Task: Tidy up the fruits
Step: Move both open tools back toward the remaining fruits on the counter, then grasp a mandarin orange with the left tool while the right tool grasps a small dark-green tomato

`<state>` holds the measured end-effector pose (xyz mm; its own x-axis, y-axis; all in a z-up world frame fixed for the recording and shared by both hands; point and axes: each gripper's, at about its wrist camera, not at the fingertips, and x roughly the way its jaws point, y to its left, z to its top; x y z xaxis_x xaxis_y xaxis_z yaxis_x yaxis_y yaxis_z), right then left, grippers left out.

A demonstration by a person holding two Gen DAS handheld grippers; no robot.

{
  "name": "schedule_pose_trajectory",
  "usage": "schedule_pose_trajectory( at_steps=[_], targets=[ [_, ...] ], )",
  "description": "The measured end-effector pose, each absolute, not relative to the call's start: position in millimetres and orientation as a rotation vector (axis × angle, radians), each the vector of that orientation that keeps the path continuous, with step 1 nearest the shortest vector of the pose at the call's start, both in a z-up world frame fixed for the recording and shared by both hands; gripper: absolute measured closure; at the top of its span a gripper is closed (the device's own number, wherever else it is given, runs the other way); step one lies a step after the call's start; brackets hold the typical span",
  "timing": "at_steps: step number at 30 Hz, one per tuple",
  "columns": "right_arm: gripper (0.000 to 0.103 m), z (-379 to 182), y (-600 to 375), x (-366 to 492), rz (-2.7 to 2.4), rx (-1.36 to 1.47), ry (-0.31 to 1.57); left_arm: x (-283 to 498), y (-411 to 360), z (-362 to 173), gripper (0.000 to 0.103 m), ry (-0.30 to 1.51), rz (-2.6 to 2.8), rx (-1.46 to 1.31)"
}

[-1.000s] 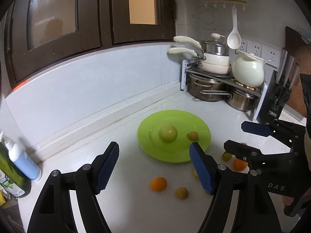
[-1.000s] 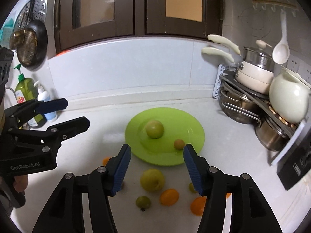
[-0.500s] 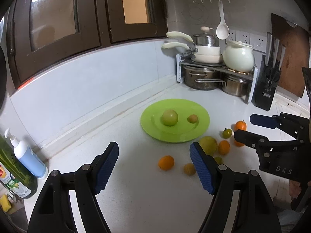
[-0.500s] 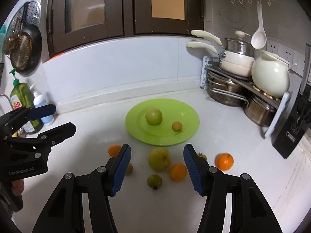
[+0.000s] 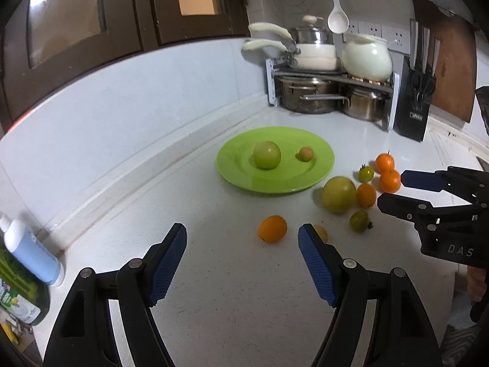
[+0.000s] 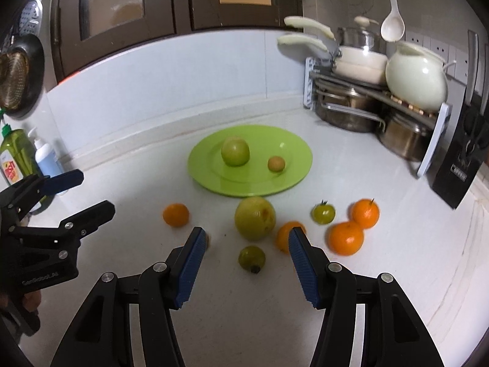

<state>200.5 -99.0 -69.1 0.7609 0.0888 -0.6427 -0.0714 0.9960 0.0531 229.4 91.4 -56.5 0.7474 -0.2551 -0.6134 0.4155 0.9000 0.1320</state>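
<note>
A green plate [image 5: 232, 165] [image 6: 201, 165] on the white counter holds a green apple [image 5: 266, 154] [image 6: 235, 151] and a small brown fruit [image 5: 305, 154] [image 6: 276, 163]. In front of it lie a large yellow-green fruit [image 5: 339, 194] [image 6: 255, 218], several oranges, one orange [image 5: 272, 228] [image 6: 175, 214] apart at the left, and small green tomatoes [image 6: 251, 257]. My left gripper [image 5: 243, 238] stands open above the counter, just short of the lone orange. My right gripper [image 6: 244, 238] is open too, with the small green tomato in line between its fingers but untouched.
A pot rack [image 5: 330, 91] with pans and a white pot [image 5: 366, 56] fills the back corner, a knife block [image 5: 412, 104] beside it. Soap bottles [image 6: 18, 156] stand at the far left by the wall.
Both grippers have sunk and drawn back from the plate, so more loose fruit shows in front of them. Neither gripper's opening has changed.
</note>
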Motion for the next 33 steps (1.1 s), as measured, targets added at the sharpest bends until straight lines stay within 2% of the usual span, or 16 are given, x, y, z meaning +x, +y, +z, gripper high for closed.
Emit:
schedule_pose_trajectory(
  at_steps=[5,15,27,33],
  targets=[
    [0.046,-84.9,-97.5,207.6,0.076,0.025,0.738,242.7,86.3,-75.8,0.029,0.657,-0.408,0.302],
    [0.047,-112.3,-99.4,222.4,0.066,0.042,0.827,270.0,72.6,-105.9,0.041,0.724,-0.476,0.306],
    [0.06,-124.5,-100.2,234.1,0.099,0.067,0.866,292.0,55.5,-121.0,0.054,0.777,-0.535,0.29],
    [0.069,-127.9,-102.9,237.1,0.106,0.074,0.876,296.2,50.2,-125.7,0.064,0.795,-0.545,0.293]
  ],
)
